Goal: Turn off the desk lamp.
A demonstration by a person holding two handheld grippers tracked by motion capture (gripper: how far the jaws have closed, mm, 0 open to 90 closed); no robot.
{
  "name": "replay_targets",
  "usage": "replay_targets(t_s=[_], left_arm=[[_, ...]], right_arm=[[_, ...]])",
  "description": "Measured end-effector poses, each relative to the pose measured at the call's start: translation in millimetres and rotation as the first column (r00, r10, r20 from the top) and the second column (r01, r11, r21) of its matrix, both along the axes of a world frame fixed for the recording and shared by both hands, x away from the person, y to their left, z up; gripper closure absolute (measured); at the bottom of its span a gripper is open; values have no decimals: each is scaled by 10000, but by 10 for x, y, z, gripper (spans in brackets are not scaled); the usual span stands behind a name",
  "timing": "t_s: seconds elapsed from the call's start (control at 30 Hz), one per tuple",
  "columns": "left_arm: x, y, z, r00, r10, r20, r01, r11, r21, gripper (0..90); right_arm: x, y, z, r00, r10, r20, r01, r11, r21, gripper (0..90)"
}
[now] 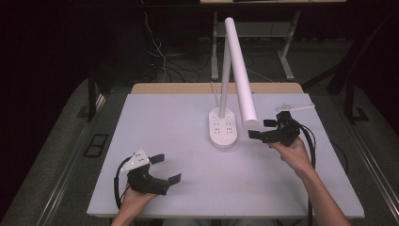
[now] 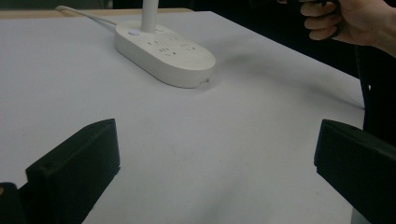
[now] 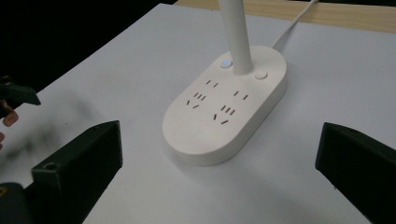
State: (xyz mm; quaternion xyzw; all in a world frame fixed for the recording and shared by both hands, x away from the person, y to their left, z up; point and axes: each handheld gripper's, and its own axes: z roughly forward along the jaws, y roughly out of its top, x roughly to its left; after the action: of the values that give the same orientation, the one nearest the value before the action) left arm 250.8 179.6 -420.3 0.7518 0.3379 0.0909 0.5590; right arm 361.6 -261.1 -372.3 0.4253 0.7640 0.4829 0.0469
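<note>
High view: white lamp (image 1: 225, 75) stands mid-table (image 1: 164, 117), oval socket base (image 1: 222, 128) flat on top, head (image 1: 242, 70) slanting toward right side, cord (image 1: 215, 92) running off far edge. Left gripper (image 1: 169, 168) near front-left corner, jaws spread, empty, well apart from base. Right gripper (image 1: 261, 128) just beside base and head tip — jaws spread, nothing between. Right gripper view: small blue light (image 3: 226, 63) by stem (image 3: 237, 37).

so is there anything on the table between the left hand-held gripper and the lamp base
No, that stretch is bare: from the left hand-held gripper, only white tabletop runs up to the lamp base, as the left gripper view and high view show.
</note>
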Motion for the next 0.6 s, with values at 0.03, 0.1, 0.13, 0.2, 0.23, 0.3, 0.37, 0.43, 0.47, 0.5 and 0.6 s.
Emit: replay_targets(t_s=[0.03, 0.1, 0.13, 0.2, 0.23, 0.3, 0.37, 0.43, 0.47, 0.5, 0.6], left_arm=[[1, 1, 0, 10000, 1, -3, -1, 10000, 2, 0], [1, 2, 0, 10000, 3, 4, -3, 10000, 19, 0], [0, 0, 0, 10000, 3, 2, -3, 10000, 21, 0], [-2, -1, 0, 10000, 0, 6, 0, 10000, 42, 0], [-2, -1, 0, 10000, -19, 4, 19, 10000, 51, 0], [-1, -4, 0, 10000, -22, 2, 22, 10000, 67, 0], [-1, -5, -1, 10000, -23, -4, 23, 10000, 89, 0], [0, -4, -1, 10000, -24, -12, 25, 9999, 114, 0], [1, -4, -1, 10000, -21, -10, 21, 9999, 112, 0], [0, -4, -1, 10000, -14, -14, 14, 9999, 113, 0], [-2, -4, -3, 10000, -12, -11, 12, 9999, 138, 0]], right_arm=[[-35, -14, -2, 10000, -2, 28, 2, 10000, 65, 6], [-105, -36, -10, 10000, -29, 54, 29, 10000, 91, 6], [-139, -45, -18, 10000, -12, 53, 11, 10000, 57, 6], [-210, -62, -34, 10000, 18, 20, -19, 10000, 55, 6], [-244, -73, -41, 10000, 11, 38, -11, 10000, 38, 6], [-311, -95, -55, 9999, 14, 100, -15, 10000, 72, 6], [-383, -116, -61, 9999, -4, 144, 2, 10000, 100, 6], [-459, -130, -73, 9997, -35, 232, 32, 9999, 108, 6], [-498, -142, -80, 9996, -48, 276, 46, 10000, 74, 6], [-536, -151, -91, 9995, -80, 297, 77, 9999, 90, 6], [-651, -183, -142, 9990, -204, 391, 201, 9998, 84, 6]])
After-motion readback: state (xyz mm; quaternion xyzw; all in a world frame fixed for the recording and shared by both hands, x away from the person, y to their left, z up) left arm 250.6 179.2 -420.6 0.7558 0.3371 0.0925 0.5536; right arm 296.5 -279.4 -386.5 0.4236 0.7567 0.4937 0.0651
